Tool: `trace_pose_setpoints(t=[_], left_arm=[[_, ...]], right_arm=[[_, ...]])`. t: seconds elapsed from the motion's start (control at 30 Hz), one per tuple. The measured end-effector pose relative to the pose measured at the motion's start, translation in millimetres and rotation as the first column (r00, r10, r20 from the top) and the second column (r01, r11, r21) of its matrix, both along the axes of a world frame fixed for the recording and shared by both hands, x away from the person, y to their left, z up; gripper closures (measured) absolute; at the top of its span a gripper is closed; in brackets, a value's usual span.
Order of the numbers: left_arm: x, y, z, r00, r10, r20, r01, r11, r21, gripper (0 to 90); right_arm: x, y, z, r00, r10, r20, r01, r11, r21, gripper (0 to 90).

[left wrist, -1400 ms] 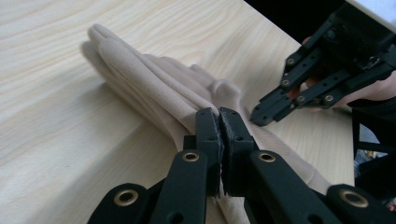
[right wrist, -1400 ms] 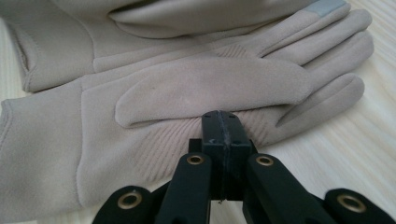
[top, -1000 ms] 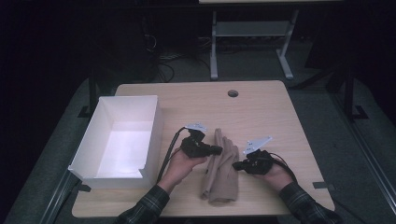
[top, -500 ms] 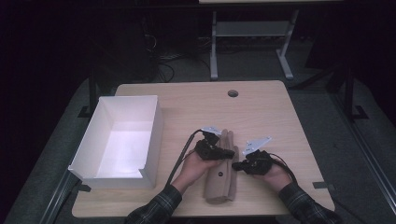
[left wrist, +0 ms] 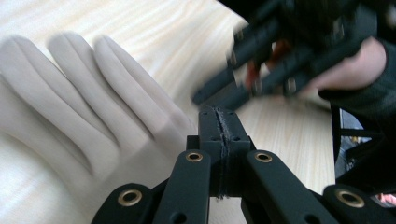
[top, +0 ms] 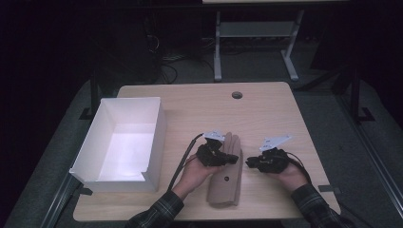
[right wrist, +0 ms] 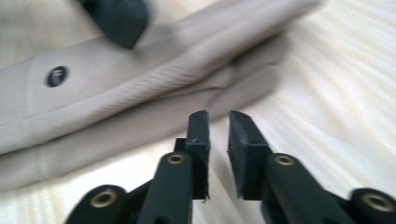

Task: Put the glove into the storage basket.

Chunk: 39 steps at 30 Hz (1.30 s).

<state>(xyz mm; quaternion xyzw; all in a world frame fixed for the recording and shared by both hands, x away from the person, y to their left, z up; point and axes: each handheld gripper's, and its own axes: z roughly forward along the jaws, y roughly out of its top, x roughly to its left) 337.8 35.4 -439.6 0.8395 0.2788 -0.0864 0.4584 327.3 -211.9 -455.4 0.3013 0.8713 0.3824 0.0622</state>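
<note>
The beige gloves (top: 227, 173) now lie stacked lengthwise at the tabletop's (top: 266, 114) near middle. The left gripper (top: 234, 159), jaws pressed together and empty, rests over them; the right gripper (top: 248, 163), just right, has just been opening with nothing between its jaws, so the stacking looks finished.

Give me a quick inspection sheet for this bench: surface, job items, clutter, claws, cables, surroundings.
Surface: light wood table, round grommet hole near the far edge.
Job items: beige gloves stacked flat near the front edge, fingers pointing away; small dark button on the cuff.
Clutter: open white box at the table's left, nothing seen inside.
Claws: left claw shut, resting beside the glove fingers, nothing between its jaws; right claw apart from the gloves, jaws have just been opening, a gap between them, nothing in it.
Cables: black lead trails from the left claw to the front edge.
Surroundings: dark room, grey floor, table frame behind.
</note>
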Motion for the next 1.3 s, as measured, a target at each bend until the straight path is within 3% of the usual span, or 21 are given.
trace_pose_setpoints(t=[0.17, 0.33, 0.47, 0.67, 0.83, 1.1, 1.23, 1.3], left_arm=[[-9.1, -14.9, -13.7, 0.9992, -0.039, -0.011, 0.040, 0.9981, 0.047, 89.3], [-12.0, -25.3, -26.8, 0.9979, -0.064, -0.015, 0.065, 0.9914, 0.114, 89.4], [-14.2, -27.6, -27.0, 0.9978, -0.066, -0.002, 0.066, 0.9885, 0.136, 89.4], [-15.1, -21.7, -24.8, 0.9965, -0.083, 0.005, 0.081, 0.9830, 0.165, 89.4], [-19.2, -5.2, -19.7, 0.9959, -0.084, 0.034, 0.075, 0.9727, 0.220, 89.4], [-18.3, 26.1, -15.3, 0.9978, -0.051, 0.043, 0.037, 0.9632, 0.266, 89.4], [-18.6, 41.1, -12.5, 0.9975, -0.022, 0.067, 0.001, 0.9521, 0.306, 89.3], [-18.2, 47.7, -11.9, 0.9976, -0.011, 0.068, -0.011, 0.9508, 0.310, 89.3]], right_arm=[[5.9, -15.8, -3.1, 0.9930, -0.112, 0.037, 0.113, 0.993, -0.019, 48.5], [11.9, -26.6, -9.5, 0.9820, -0.185, 0.038, 0.187, 0.981, -0.043, 36.3], [16.2, -34.2, -12.1, 0.9701, -0.235, 0.060, 0.238, 0.970, -0.048, 29.2], [19.2, -39.8, -15.6, 0.9553, -0.286, 0.074, 0.290, 0.956, -0.050, 23.2], [21.1, -42.3, -17.9, 0.9501, -0.300, 0.083, 0.306, 0.950, -0.060, 21.3], [23.3, -46.3, -22.1, 0.9377, -0.338, 0.082, 0.343, 0.936, -0.072, 18.6], [24.1, -47.8, -23.3, 0.9368, -0.340, 0.081, 0.346, 0.936, -0.063, 17.9], [24.5, -48.3, -24.0, 0.9364, -0.343, 0.074, 0.347, 0.936, -0.055, 17.3]])
